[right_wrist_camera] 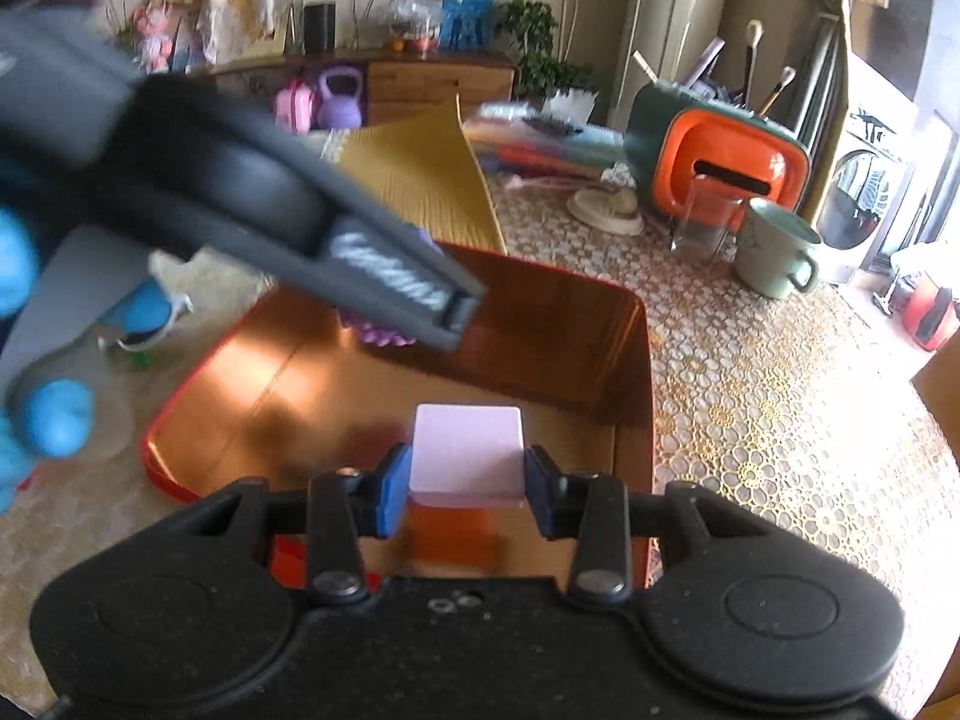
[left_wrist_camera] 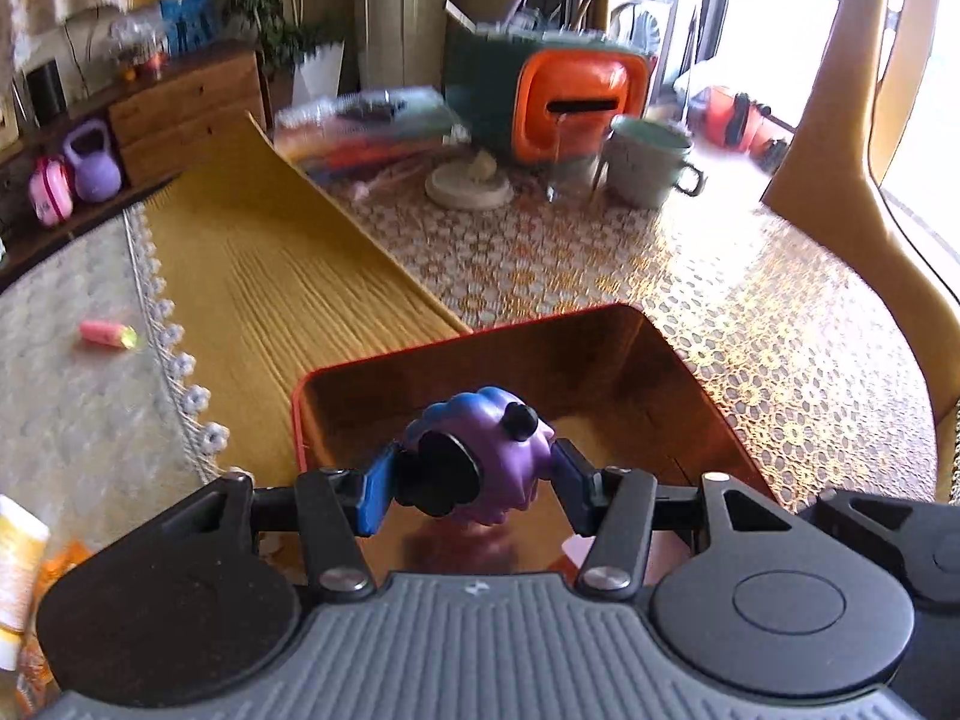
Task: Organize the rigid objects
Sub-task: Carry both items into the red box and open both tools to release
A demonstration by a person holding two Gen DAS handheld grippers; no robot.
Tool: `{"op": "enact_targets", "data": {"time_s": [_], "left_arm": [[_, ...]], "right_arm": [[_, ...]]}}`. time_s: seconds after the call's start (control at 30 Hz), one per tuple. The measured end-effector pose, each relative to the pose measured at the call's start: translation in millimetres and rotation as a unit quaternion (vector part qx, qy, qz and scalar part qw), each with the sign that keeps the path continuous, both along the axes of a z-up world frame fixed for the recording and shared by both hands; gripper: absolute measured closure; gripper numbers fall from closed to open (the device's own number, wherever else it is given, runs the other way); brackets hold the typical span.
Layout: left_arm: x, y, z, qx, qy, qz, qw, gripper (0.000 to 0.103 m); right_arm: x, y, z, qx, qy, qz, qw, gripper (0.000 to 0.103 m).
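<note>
My left gripper point(left_wrist_camera: 471, 483) is shut on a purple and blue ridged toy with black knobs point(left_wrist_camera: 486, 462) and holds it over the open orange-red tin box point(left_wrist_camera: 456, 342). My right gripper point(right_wrist_camera: 465, 480) is shut on a pale pink cube point(right_wrist_camera: 467, 450) and holds it above the same box point(right_wrist_camera: 636, 372). The left gripper's body point(right_wrist_camera: 252, 210) crosses the right wrist view above the box, with the purple toy point(right_wrist_camera: 384, 333) partly hidden under it.
A yellow ribbed mat point(left_wrist_camera: 270, 276) lies left of the box on the lace tablecloth point(left_wrist_camera: 750, 312). At the back stand a green mug point(left_wrist_camera: 651, 159), a glass point(right_wrist_camera: 702, 219), an orange and green holder point(left_wrist_camera: 576, 102), a round stand point(left_wrist_camera: 468, 183) and stacked packets point(left_wrist_camera: 372, 126). A pink item point(left_wrist_camera: 108, 333) lies at left.
</note>
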State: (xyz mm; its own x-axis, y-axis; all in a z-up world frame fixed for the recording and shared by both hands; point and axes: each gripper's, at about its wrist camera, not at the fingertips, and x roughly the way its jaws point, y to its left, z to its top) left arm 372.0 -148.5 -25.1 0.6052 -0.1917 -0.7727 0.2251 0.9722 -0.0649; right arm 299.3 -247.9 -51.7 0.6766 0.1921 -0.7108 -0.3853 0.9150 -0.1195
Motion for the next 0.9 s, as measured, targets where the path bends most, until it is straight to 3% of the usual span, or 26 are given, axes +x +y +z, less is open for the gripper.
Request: {"op": "enact_targets", "data": {"time_s": [0.3, 0.67, 0.77, 0.83, 0.9], "left_arm": [[24, -3, -22, -0.011, 0.052, -0.001, 0.9986, 0.049], [24, -6, -25, -0.01, 0.058, -0.013, 0.9982, 0.048], [22, -7, -24, -0.009, 0.056, -0.017, 0.9982, 0.048], [19, -8, -22, -0.008, 0.051, -0.022, 0.9984, 0.036], [15, -8, -16, -0.005, 0.038, -0.02, 0.9991, 0.026]], "right_arm": [[18, -5, -6, 0.008, 0.051, -0.004, 0.999, 0.064], [27, -3, -7, -0.005, 0.067, -0.002, 0.998, 0.062], [26, -4, -6, 0.004, 0.067, -0.002, 0.998, 0.057], [24, -5, -5, 0.007, 0.066, -0.003, 0.998, 0.046], [23, -5, -4, 0.004, 0.062, -0.005, 0.998, 0.043]]}}
